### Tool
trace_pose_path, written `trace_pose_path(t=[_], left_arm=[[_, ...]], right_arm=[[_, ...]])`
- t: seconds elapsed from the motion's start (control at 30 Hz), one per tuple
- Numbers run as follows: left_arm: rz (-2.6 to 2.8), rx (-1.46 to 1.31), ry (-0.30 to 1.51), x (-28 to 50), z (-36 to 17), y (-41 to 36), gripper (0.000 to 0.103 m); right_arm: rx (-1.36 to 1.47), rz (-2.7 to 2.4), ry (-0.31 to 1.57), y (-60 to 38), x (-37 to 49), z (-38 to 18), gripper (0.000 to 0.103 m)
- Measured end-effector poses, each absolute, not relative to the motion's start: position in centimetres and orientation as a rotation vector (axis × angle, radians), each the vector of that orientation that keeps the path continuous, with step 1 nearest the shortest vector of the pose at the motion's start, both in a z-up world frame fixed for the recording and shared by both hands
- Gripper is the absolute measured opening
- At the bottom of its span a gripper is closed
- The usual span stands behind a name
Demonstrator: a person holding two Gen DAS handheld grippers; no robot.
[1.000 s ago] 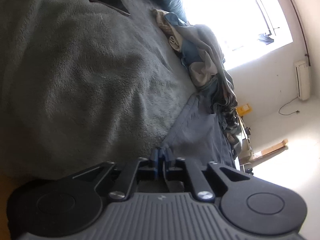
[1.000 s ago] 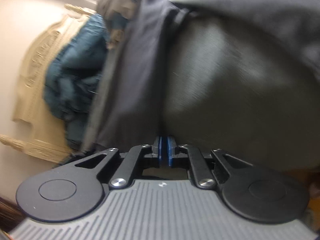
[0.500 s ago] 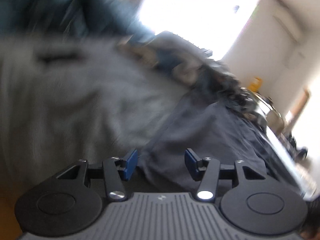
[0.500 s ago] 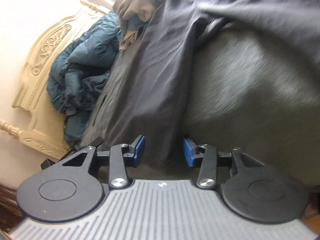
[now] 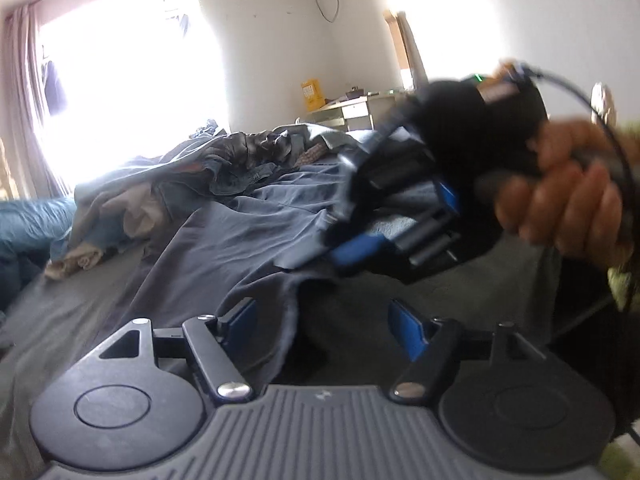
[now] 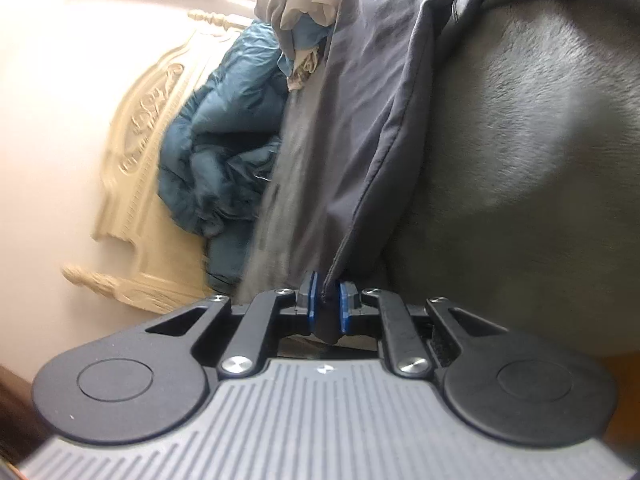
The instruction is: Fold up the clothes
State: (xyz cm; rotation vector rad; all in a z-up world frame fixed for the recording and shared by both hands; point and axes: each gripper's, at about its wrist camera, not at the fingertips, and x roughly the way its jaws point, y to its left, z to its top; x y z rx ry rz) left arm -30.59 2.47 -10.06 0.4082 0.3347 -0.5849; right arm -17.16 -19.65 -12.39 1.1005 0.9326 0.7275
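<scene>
A dark blue-grey garment (image 5: 240, 232) lies spread over the grey fleece blanket (image 5: 80, 300) on the bed. My left gripper (image 5: 324, 324) is open and its jaws are still widening. The garment's hem runs loosely between the fingers, nearer the left one, and neither pad presses on it. In the left wrist view my right gripper (image 5: 402, 222), blurred and held by a hand (image 5: 560, 200), sits at the right over the same garment. In the right wrist view the right gripper (image 6: 325, 308) is closing, its blue pads pinching a folded edge of the garment (image 6: 360, 120) beside the blanket (image 6: 520, 140).
A pile of crumpled clothes (image 5: 240, 152) lies along the bed's far side below a bright window (image 5: 128, 72). A teal duvet (image 6: 224, 140) is bunched against the cream carved headboard (image 6: 148, 120). A desk (image 5: 352, 108) stands against the far wall.
My left gripper rolled upright, swung across the bed and went from shut to open. The right gripper opened around the garment's edge, then closed on it.
</scene>
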Motion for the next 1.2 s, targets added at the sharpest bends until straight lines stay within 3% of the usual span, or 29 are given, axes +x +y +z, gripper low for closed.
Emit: trace_pose_path(t=[0.03, 0.13, 0.27, 0.33, 0.43, 0.63, 0.73, 0.93, 1.2], left_arm=[[-0.577, 0.411, 0.341, -30.2, -10.1, 2.1, 0.067], [-0.57, 0.345, 0.392, -28.2, -9.4, 2.7, 0.034], [-0.599, 0.151, 0.492, -24.6, -7.6, 5.7, 0.017], [-0.622, 0.025, 0.557, -22.3, -6.9, 7.6, 0.015], [-0.658, -0.189, 0.652, -19.4, -6.4, 10.5, 0.012], [-0.732, -0.423, 0.721, -16.4, -6.2, 13.7, 0.009], [-0.759, -0.451, 0.715, -15.9, -5.8, 13.9, 0.009], [-0.819, -0.472, 0.688, -16.1, -4.7, 13.8, 0.008], [-0.886, -0.448, 0.688, -16.4, -3.6, 12.6, 0.007]], right_arm=[[1.128, 0.736, 0.936, -19.5, -16.8, -12.3, 0.01], [1.163, 0.763, 0.931, -19.2, -16.1, -11.6, 0.01], [1.176, 0.777, 0.906, -19.7, -15.7, -10.5, 0.013], [1.181, 0.772, 0.885, -20.3, -15.7, -10.0, 0.017], [1.189, 0.751, 0.825, -21.5, -16.4, -10.0, 0.034], [1.047, 0.676, 0.805, -22.1, -18.6, -10.6, 0.041], [0.976, 0.654, 0.795, -21.6, -19.2, -10.8, 0.041], [0.503, 0.592, 0.687, -17.2, -19.4, -8.2, 0.04], [0.084, 0.549, 0.604, -11.6, -19.4, -8.2, 0.025]])
